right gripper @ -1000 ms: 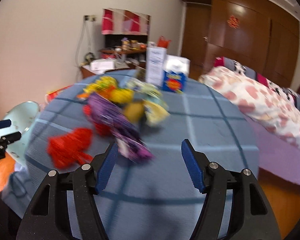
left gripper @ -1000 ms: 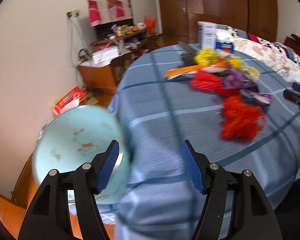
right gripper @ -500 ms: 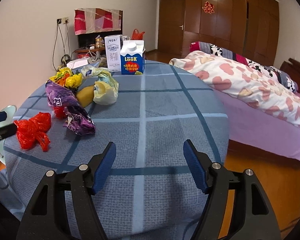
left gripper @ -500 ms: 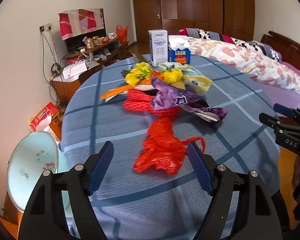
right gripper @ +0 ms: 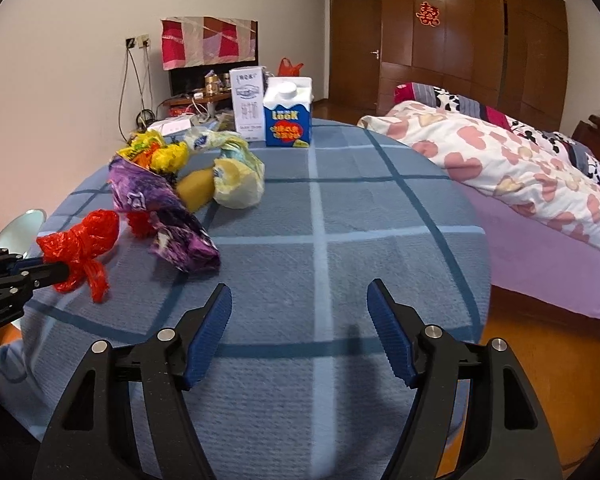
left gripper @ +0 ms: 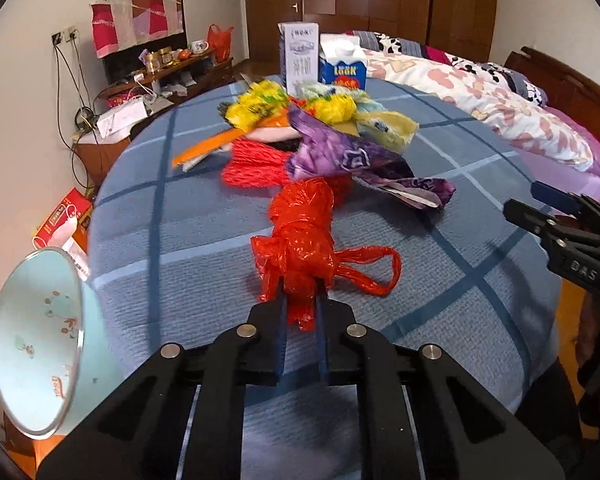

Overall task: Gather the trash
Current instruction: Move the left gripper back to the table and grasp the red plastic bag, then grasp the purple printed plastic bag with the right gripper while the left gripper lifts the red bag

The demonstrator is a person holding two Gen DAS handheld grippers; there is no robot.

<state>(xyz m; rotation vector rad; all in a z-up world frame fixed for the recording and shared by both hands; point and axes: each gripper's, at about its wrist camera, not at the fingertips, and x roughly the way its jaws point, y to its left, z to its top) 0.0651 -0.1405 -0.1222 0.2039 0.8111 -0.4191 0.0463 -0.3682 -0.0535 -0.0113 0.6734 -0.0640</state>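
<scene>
A crumpled red plastic bag [left gripper: 304, 240] lies on the blue checked tablecloth [left gripper: 180, 240] near the table's front edge. My left gripper [left gripper: 302, 308] is shut on its near end; it also shows in the right wrist view [right gripper: 66, 270], pinching the red bag [right gripper: 80, 240]. Behind it is a heap of trash: a purple wrapper [left gripper: 352, 160], a red net [left gripper: 256, 164], yellow bags [left gripper: 256, 108]. My right gripper [right gripper: 300, 320] is open and empty over bare cloth; it shows at the right in the left wrist view [left gripper: 540, 208].
A light blue basin [left gripper: 36, 340] stands tilted beside the table's left edge. Two cartons [right gripper: 288, 116] stand at the table's far side. A bed [right gripper: 520, 168] with a floral quilt is to the right. A cluttered cabinet [left gripper: 140, 96] stands by the far wall.
My left gripper has closed on the red plastic bag after moving in toward it. The right gripper stays open and has shifted little.
</scene>
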